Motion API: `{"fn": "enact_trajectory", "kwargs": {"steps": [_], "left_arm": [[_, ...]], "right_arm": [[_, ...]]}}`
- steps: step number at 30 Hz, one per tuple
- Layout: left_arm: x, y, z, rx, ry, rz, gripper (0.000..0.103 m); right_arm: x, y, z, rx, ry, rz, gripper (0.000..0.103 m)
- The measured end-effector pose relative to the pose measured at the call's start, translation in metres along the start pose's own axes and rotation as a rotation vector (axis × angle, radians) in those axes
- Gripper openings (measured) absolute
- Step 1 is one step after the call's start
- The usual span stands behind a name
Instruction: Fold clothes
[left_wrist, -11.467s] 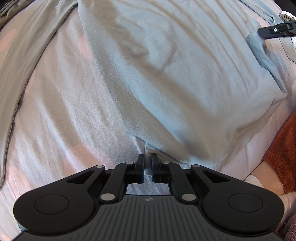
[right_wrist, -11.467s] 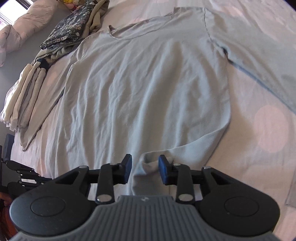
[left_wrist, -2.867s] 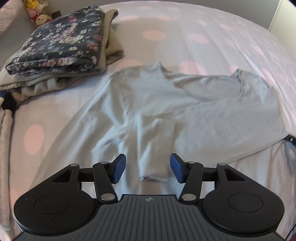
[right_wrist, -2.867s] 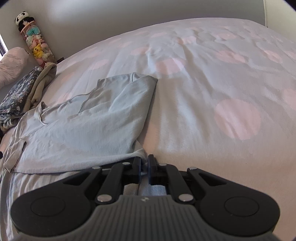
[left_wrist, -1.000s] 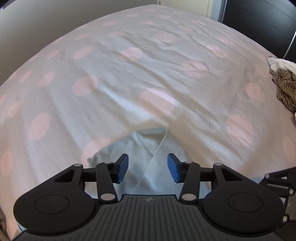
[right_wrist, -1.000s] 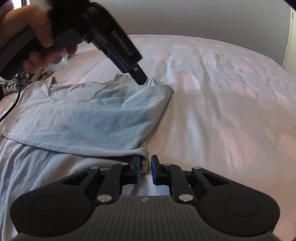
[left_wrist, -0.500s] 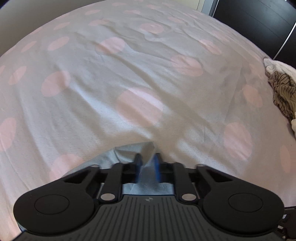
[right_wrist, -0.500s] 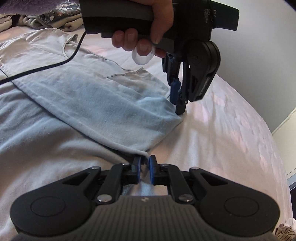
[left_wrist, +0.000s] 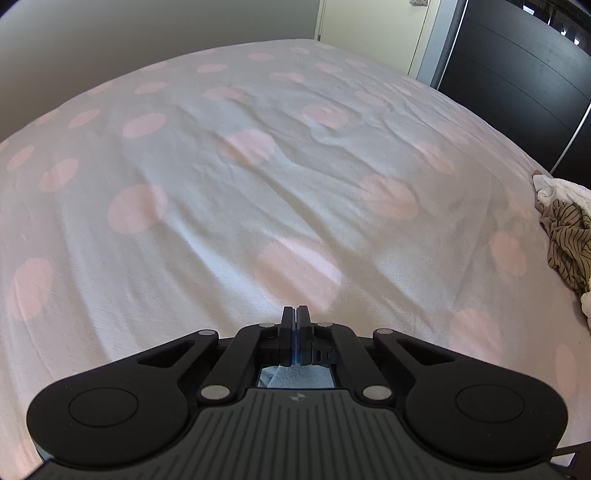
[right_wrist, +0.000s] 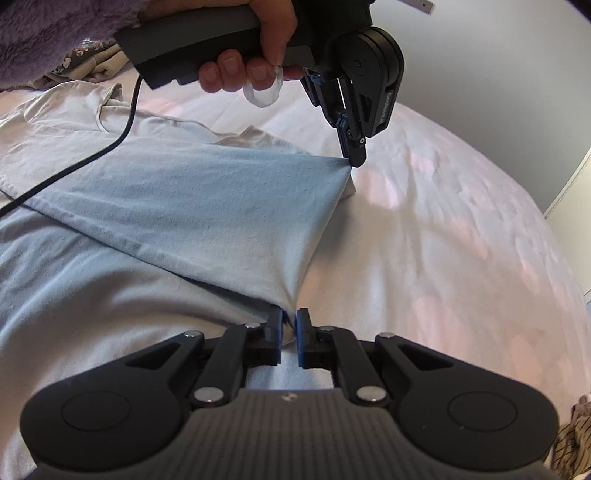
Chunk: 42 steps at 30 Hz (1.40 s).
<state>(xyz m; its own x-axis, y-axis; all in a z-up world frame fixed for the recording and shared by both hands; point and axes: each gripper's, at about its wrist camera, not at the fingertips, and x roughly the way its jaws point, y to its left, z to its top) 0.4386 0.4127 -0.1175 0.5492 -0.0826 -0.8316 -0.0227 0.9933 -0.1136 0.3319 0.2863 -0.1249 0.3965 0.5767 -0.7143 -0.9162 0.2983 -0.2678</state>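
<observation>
A pale blue long-sleeved shirt (right_wrist: 192, 206) lies on the bed, its near part folded over. My right gripper (right_wrist: 289, 319) is shut on the fold's near corner. My left gripper (right_wrist: 355, 159), seen from the right wrist view, is shut on the far corner of the same fold and holds it raised, so the edge is taut between the two. In the left wrist view the left gripper (left_wrist: 295, 313) is shut, with a scrap of blue shirt (left_wrist: 295, 376) showing behind the fingers.
The bed sheet (left_wrist: 258, 192) is white with pink dots. A crumpled striped and white pile (left_wrist: 565, 236) lies at the bed's right edge. Folded floral and beige clothes (right_wrist: 92, 62) sit at the far left. A black wardrobe (left_wrist: 517, 85) stands beyond the bed.
My left gripper closed on the shirt's far corner and lifted it. The fold edge has pulled taut between both grippers. The right gripper stays shut on the near corner.
</observation>
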Motion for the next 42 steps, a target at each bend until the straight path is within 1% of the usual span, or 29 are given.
{"fn": "enact_trajectory", "kwargs": {"steps": [3, 5, 7, 8, 9, 10, 12, 14, 18, 19, 21, 24, 31, 33, 35, 38, 42], "left_arm": [[0.015, -0.003, -0.005, -0.006, 0.042, -0.005, 0.0], [0.015, -0.003, -0.007, -0.019, 0.042, -0.006, 0.0], [0.011, -0.002, -0.008, -0.04, 0.034, -0.012, 0.005], [0.005, 0.0, -0.008, -0.048, 0.027, -0.017, 0.012], [-0.002, 0.001, -0.008, -0.048, 0.019, -0.019, 0.017], [-0.01, 0.002, -0.009, -0.039, 0.011, -0.011, 0.02], [-0.027, 0.004, -0.012, -0.025, 0.002, 0.02, 0.021], [-0.046, 0.011, -0.02, -0.04, -0.002, 0.038, 0.022], [-0.093, 0.028, -0.051, -0.07, -0.004, 0.105, 0.022], [-0.107, 0.034, -0.062, -0.079, -0.001, 0.125, 0.023], [-0.134, 0.048, -0.085, -0.102, 0.01, 0.171, 0.025], [-0.18, 0.077, -0.124, -0.155, 0.031, 0.262, 0.026], [-0.295, 0.139, -0.225, -0.345, 0.05, 0.458, 0.027], [-0.329, 0.154, -0.261, -0.417, 0.056, 0.501, 0.028], [-0.358, 0.168, -0.296, -0.481, 0.066, 0.537, 0.029], [-0.395, 0.18, -0.349, -0.553, 0.088, 0.575, 0.03], [-0.428, 0.188, -0.412, -0.644, 0.119, 0.577, 0.03]], "right_arm": [[0.0, -0.002, -0.002, 0.023, 0.002, 0.019, 0.009], [-0.002, -0.003, -0.004, 0.028, -0.002, 0.027, 0.01], [-0.008, -0.007, -0.005, 0.039, -0.002, 0.022, 0.012], [-0.011, -0.008, -0.006, 0.046, -0.002, 0.019, 0.021], [-0.015, -0.011, -0.006, 0.054, -0.009, 0.015, 0.032], [-0.019, -0.014, -0.006, 0.063, -0.019, 0.01, 0.035], [-0.025, -0.018, -0.007, 0.083, -0.024, -0.002, 0.036], [-0.027, -0.02, -0.007, 0.091, -0.02, -0.023, 0.036], [-0.026, -0.021, -0.012, 0.101, -0.01, -0.056, 0.037], [-0.027, -0.021, -0.012, 0.101, -0.015, -0.069, 0.038], [-0.028, -0.021, -0.01, 0.106, -0.031, -0.087, 0.045], [-0.031, -0.02, -0.008, 0.118, -0.057, -0.11, 0.047], [-0.042, 0.003, -0.004, 0.117, -0.126, -0.17, 0.05], [-0.048, 0.01, -0.002, 0.131, -0.149, -0.184, 0.051], [-0.056, 0.016, 0.002, 0.153, -0.181, -0.18, 0.051], [-0.075, 0.032, 0.003, 0.148, -0.24, -0.175, 0.053], [-0.096, 0.053, -0.001, 0.166, -0.277, -0.156, 0.054]]}}
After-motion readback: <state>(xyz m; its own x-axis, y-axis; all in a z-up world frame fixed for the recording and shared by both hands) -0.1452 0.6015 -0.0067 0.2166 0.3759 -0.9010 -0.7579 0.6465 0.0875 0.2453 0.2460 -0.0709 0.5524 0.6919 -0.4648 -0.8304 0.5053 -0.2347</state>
